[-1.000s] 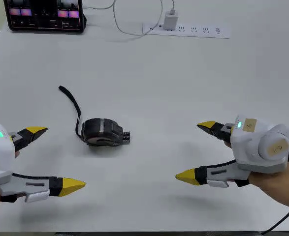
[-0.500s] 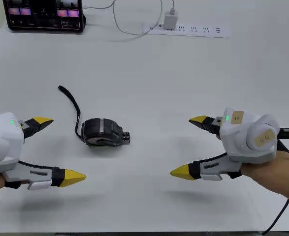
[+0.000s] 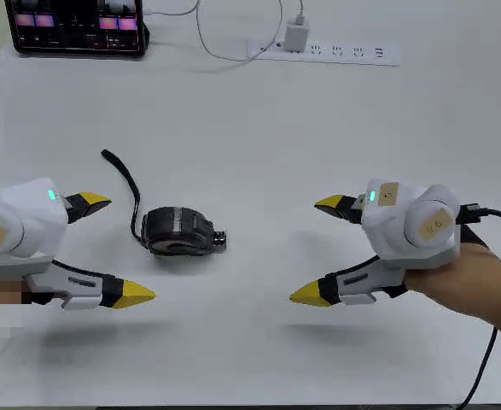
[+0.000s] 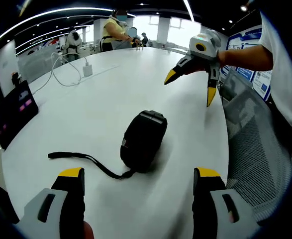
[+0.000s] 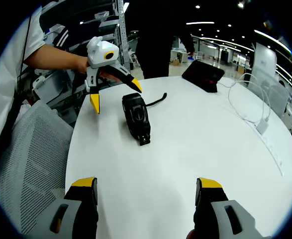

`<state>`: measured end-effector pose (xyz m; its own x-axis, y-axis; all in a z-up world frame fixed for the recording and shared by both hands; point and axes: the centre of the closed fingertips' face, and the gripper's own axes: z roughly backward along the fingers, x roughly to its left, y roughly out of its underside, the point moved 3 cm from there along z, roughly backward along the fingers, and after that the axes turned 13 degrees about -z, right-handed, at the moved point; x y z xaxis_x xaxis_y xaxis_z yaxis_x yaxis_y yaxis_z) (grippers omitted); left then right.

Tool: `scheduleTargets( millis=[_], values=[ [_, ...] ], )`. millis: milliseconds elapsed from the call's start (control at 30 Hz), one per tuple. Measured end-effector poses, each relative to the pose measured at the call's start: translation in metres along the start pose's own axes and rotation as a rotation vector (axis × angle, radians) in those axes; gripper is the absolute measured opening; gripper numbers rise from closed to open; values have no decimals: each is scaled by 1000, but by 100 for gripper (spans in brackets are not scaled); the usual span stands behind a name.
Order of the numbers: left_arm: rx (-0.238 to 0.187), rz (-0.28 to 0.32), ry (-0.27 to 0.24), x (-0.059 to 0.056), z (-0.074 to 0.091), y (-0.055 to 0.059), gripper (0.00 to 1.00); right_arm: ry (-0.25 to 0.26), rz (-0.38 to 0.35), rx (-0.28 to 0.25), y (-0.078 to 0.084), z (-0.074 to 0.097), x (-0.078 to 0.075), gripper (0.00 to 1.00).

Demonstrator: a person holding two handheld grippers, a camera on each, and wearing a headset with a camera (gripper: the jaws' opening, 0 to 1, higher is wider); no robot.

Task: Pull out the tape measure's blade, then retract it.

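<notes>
**Between the left gripper (image 3: pixel 126 248) and the right gripper (image 3: pixel 306 250), a tape measure (image 3: pixel 179 231) rests ungrasped**

The black, rounded plastic tape measure sits on the plain white tabletop (image 3: pixel 259 137). It is just beyond the left gripper's yellow fingertips and touches neither of them. In the left gripper view it lies straight ahead, centred in the gap between the two fingers. The right gripper's fingertips are well apart from it on the other side.

The small hook end of the blade shows at the mouth of the case, facing the right gripper's fingers, with no length of blade drawn out. A thin black wrist strap (image 3: pixel 124 184) trails from the opposite end of the case and curls away past the left gripper's upper finger.

Both grippers have their fingers spread wide and grasp nothing. The two pairs of tips point toward each other across the tape measure.

Far beyond all four fingertips, at the table's back edge, lie a long white power strip (image 3: pixel 335 53) and a dark tablet with a lit screen (image 3: pixel 75 26).
</notes>
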<state>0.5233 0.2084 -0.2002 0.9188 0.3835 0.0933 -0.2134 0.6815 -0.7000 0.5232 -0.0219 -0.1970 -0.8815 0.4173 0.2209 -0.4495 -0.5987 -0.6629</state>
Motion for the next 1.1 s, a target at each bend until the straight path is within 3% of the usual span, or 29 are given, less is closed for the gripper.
scheduleTargets(
  millis=[367, 767, 1100],
  values=[
    [38, -45, 36, 10, -9, -3, 75, -16, 19, 5, -9, -9, -4, 79],
    [69, -98, 106, 9, -27, -6, 56, -36, 19, 7, -12, -16, -4, 79],
    [89, -126, 141, 8, -40, -9, 49, -41, 17, 4, -13, -19, -5, 79]
  ],
)
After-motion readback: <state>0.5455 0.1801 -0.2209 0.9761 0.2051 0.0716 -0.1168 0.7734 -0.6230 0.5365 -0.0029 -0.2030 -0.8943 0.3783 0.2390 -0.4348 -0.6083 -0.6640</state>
